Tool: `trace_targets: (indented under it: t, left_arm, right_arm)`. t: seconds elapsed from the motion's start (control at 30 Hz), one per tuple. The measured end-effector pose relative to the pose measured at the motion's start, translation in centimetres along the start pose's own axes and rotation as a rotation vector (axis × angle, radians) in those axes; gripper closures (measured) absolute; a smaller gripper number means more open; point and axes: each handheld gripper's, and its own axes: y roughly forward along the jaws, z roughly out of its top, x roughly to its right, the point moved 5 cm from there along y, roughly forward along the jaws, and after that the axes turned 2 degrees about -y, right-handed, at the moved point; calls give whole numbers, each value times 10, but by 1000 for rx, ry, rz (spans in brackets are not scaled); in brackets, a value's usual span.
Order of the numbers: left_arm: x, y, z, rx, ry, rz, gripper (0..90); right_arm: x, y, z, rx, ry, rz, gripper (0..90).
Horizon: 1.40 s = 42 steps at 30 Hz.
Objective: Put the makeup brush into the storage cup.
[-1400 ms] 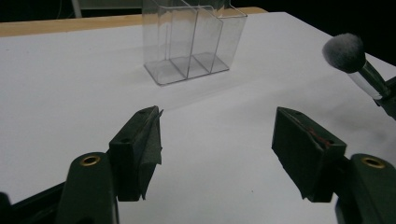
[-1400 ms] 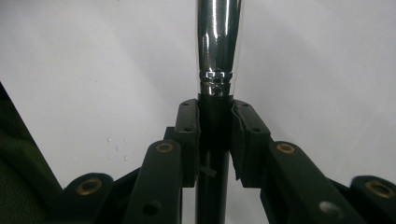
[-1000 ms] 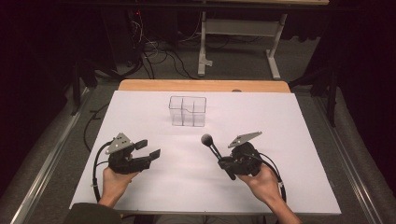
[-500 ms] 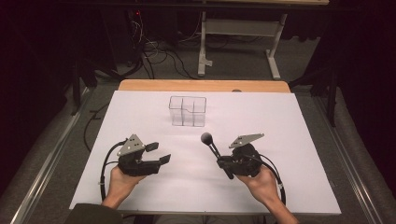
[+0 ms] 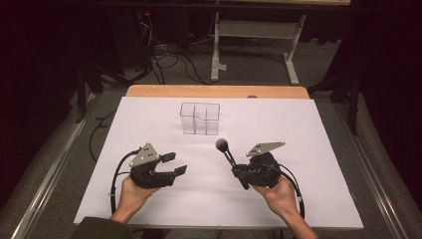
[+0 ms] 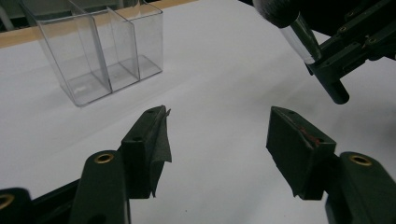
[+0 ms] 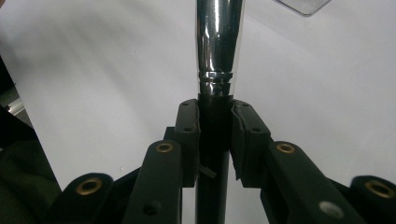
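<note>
A white sheet point(image 5: 308, 149) covers the wooden table point(image 5: 214, 91); cables point(image 5: 169, 55) litter the floor.

Black claws point(image 5: 175, 163), brass rivets, grey triangular top plates, black cables; dark green sleeve.

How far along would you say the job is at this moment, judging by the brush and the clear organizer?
Done: the right gripper is shut on the makeup brush, lifted off the table with its head up. In hand: that brush points toward the clear organizer, well short of it. The left gripper is open and holds nothing. Left, if the brush is meant for it: the organizer's compartments look empty, so nothing has been placed yet.
</note>
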Motion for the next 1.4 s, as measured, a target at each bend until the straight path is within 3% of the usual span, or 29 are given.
trace_targets:
  t: [0.3,0.73,1.03,1.4]
  left_arm:
    - [11,12,11,3,-12,-46,373]
    - [32,43,26,-28,13,-122,369]
    - [41,56,31,-40,16,-162,364]
    - [43,62,35,-25,8,-181,363]
  right_arm:
    - [0,-3,0,11,5,-7,764]
    - [-1,-4,1,37,4,-5,764]
    - [-1,-4,2,45,0,-18,764]
    - [-7,0,4,52,-14,-16,764]
